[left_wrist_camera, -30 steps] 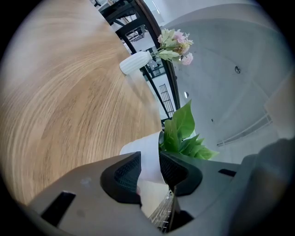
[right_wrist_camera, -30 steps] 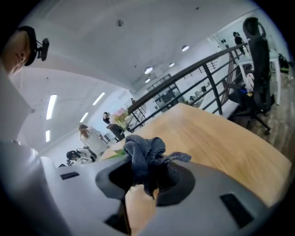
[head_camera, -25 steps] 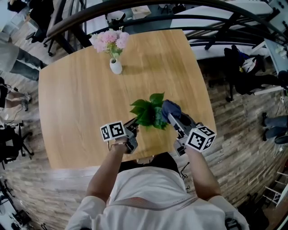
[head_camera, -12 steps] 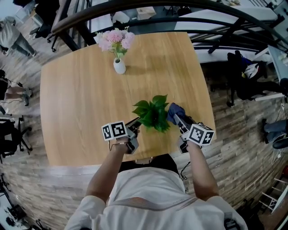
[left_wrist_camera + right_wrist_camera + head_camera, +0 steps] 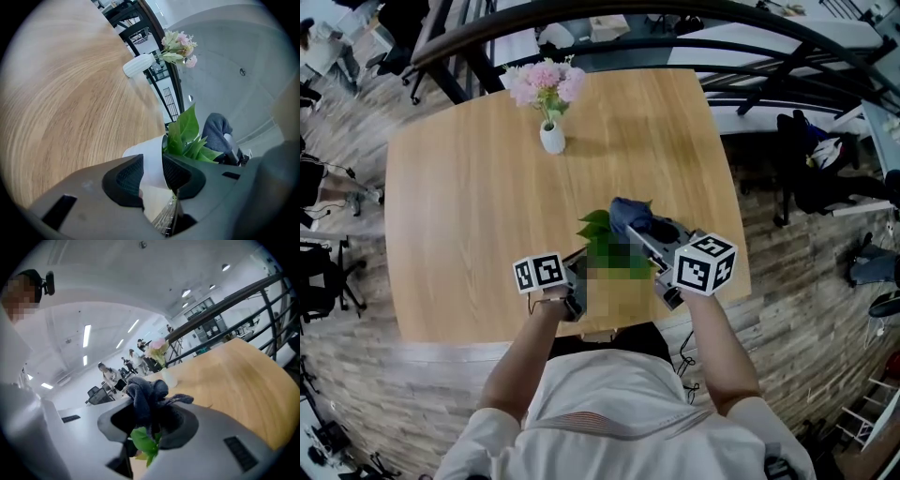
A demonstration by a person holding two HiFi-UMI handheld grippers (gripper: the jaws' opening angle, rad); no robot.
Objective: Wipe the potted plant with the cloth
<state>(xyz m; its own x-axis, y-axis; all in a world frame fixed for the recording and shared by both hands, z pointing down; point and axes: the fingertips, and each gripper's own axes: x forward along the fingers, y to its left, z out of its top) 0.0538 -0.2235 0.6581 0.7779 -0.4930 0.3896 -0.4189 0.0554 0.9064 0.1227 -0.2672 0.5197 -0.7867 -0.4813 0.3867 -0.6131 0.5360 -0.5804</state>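
Observation:
A small green potted plant (image 5: 598,228) in a white pot (image 5: 149,160) stands near the table's front edge. My left gripper (image 5: 578,270) is shut on the pot, its pads (image 5: 125,174) pressing on both sides of it. My right gripper (image 5: 643,238) is shut on a dark blue-grey cloth (image 5: 630,215), which lies on top of the leaves. In the right gripper view the bunched cloth (image 5: 146,397) fills the jaws, with a leaf (image 5: 143,440) just below it. From the left gripper view the cloth (image 5: 216,132) shows behind the leaves (image 5: 187,131).
A white vase (image 5: 551,140) of pink flowers (image 5: 544,81) stands at the far side of the wooden table (image 5: 459,216). A dark railing (image 5: 609,11) runs behind the table. Chairs and people are on the floor around it.
My right gripper has carried the cloth leftward, from the plant's right side onto the top of its leaves, rolling as it went. The left gripper and pot have stayed still.

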